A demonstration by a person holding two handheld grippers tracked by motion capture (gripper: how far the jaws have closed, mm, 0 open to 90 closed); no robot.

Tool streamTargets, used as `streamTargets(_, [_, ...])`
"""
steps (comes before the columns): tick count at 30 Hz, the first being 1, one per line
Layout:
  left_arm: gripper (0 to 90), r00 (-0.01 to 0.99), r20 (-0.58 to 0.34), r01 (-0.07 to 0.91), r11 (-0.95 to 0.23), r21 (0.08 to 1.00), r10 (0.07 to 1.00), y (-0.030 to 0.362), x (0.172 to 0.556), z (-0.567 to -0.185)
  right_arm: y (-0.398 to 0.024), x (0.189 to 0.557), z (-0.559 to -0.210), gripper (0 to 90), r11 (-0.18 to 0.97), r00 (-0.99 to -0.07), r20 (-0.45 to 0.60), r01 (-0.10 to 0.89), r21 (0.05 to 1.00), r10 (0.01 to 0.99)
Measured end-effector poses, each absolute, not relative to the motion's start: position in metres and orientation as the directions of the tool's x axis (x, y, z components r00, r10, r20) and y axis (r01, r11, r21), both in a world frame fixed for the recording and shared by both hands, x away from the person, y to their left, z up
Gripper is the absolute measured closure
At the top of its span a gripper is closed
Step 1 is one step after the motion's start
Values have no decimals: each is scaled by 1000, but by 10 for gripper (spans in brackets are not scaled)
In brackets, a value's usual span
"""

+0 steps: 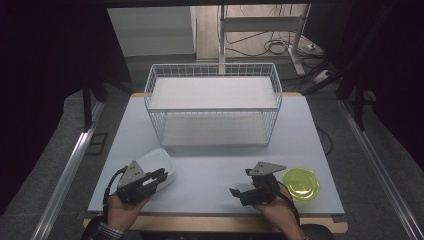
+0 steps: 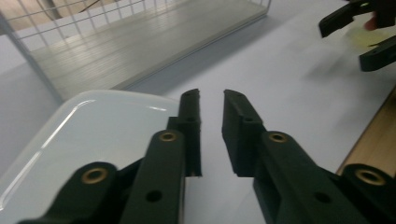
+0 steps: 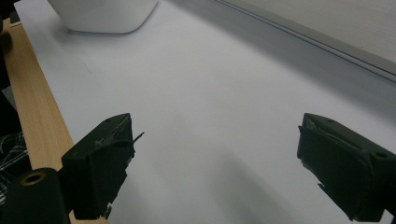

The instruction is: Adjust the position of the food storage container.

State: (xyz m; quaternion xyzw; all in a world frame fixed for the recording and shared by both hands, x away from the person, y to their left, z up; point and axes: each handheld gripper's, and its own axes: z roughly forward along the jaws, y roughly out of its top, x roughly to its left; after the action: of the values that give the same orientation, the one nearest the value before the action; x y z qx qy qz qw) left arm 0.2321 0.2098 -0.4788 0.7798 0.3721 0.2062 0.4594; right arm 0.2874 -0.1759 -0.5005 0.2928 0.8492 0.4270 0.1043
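Nothing is stowed yet: the white wire basket (image 1: 213, 102) at twelve o'clock holds nothing. The left hand-held gripper (image 1: 159, 176) seemingly pinches the rim of the white rectangular plastic dish (image 1: 156, 162) at seven o'clock; the right hand-held gripper (image 1: 239, 186) is spread beside the yellow-green translucent bowl (image 1: 301, 183) on the worktop (image 1: 210, 165).

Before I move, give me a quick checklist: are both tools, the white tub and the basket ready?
1. Left tool gripping the white rectangular plastic tub: cannot tell. Its jaws stand nearly together at the tub's rim, with a narrow gap showing.
2. Right tool free: ok. Jaws wide apart, nothing between them.
3. White wire basket ready: ok. It stands upright at the back of the table, top open.
4. Translucent yellow-green round dish out of the way: ok. It lies flat beside the right tool.
5. Path from tub to basket: ok. Only bare pale grey table lies between.
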Motion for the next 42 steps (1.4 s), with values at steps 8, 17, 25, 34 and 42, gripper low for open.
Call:
streamTargets(8, [895, 577, -98, 440, -207, 874, 811, 240, 240, -479, -175, 288, -502, 115, 473, -810, 78, 415, 777, 582])
streamTargets(17, [895, 427, -100, 493, -139, 859, 899, 279, 248, -486, -175, 288, -503, 114, 485, -812, 74, 416, 769, 579])
streamTargets(25, [895, 302, -154, 565, -46, 823, 941, 308, 257, -500, -174, 288, -504, 114, 487, -812, 68, 413, 770, 580])
streamTargets(34, [895, 275, -191, 653, -37, 756, 942, 306, 259, -511, -173, 287, -506, 113, 502, -811, 44, 402, 766, 583])
streamTargets(42, [895, 260, -199, 683, -35, 729, 945, 301, 262, -515, -171, 288, -508, 114, 509, -811, 40, 403, 760, 583])
